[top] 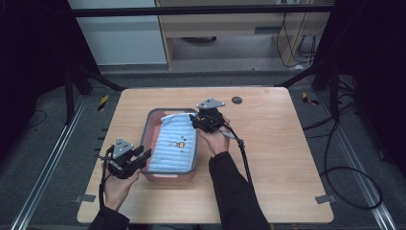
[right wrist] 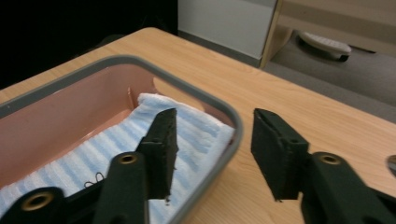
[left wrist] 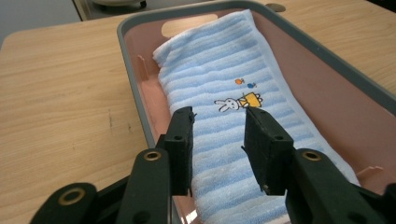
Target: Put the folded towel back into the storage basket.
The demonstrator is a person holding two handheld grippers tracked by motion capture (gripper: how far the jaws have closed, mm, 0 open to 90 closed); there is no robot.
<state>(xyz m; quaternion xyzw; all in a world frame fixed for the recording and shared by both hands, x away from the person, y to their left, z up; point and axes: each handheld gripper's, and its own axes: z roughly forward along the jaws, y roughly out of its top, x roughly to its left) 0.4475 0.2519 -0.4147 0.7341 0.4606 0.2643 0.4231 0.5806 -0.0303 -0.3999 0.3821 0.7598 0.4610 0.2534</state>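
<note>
Towel (top: pixel 176 143) – light blue striped, small rabbit print – lies folded inside the pink tray w/ grey rim (top: pixel 168 174), mid-table (top: pixel 277 158). Its long axis runs near-to-far along the tray's length, far end bunched up against the far right corner. R gripper (top: pixel 203 120) sits at that far right corner: in the right gripper view the jaws are spread wide, nothing between them, and they straddle the tray rim (right wrist: pixel 233 135) – one jaw over the towel corner (right wrist: pixel 187 128), the other outside over bare wood. L gripper (top: pixel 139 155) is at the near left of the tray, also gaping and empty; in the left gripper view the jaws point along the towel (left wrist: pixel 233 116), rabbit print just ahead of the tips, cloth right under and between them. Key relation imo: towel lies below and fwd of both sets of tips, each gripper at an opposite end of the long axis, so either can reach its own end. R looks nearer to an actual edge to pinch; L is over the flat mid-to-near part, harder to bite. Can't tell from these views if either jaw touches cloth yet – looks like a hover.
</note>
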